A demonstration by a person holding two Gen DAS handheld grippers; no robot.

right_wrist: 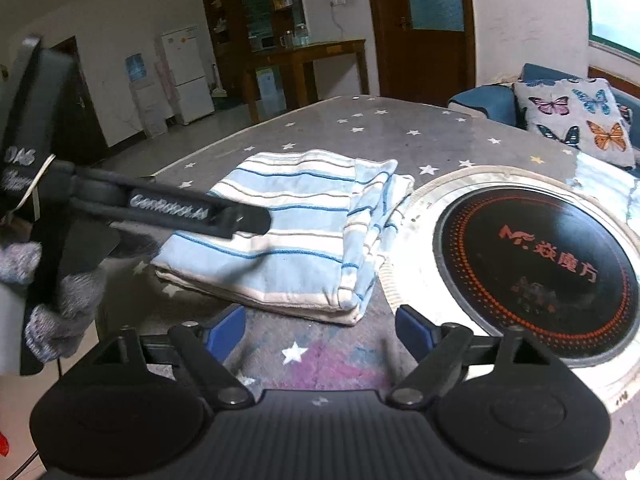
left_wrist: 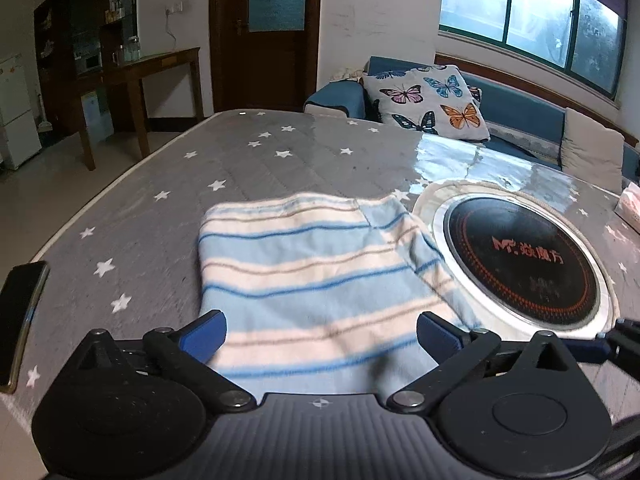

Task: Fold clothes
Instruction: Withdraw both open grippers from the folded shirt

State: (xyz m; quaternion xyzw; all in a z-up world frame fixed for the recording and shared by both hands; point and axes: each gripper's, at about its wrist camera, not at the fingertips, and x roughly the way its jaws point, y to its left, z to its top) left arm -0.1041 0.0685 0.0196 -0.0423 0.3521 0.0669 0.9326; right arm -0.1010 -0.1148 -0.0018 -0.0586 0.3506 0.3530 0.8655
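Observation:
A folded garment (left_wrist: 312, 264) with light blue, white and tan stripes lies on the grey star-patterned tablecloth (left_wrist: 168, 208). My left gripper (left_wrist: 322, 336) is open, its blue fingertips spread wide over the garment's near edge without pinching it. In the right wrist view the garment (right_wrist: 292, 232) is a thick folded stack, its layered edges turned toward the cooktop. My right gripper (right_wrist: 320, 328) is open over bare cloth just in front of the stack, nothing between its fingers. From the left, one black finger (right_wrist: 240, 218) of the left gripper reaches over the garment, held by a hand in a grey glove (right_wrist: 60, 292).
A round black induction cooktop (left_wrist: 520, 264) is set into the table right of the garment. A phone (left_wrist: 20, 312) lies at the table's left edge, and a tissue box (left_wrist: 630, 208) sits far right. A blue sofa with a butterfly cushion (left_wrist: 432, 100) stands behind the table.

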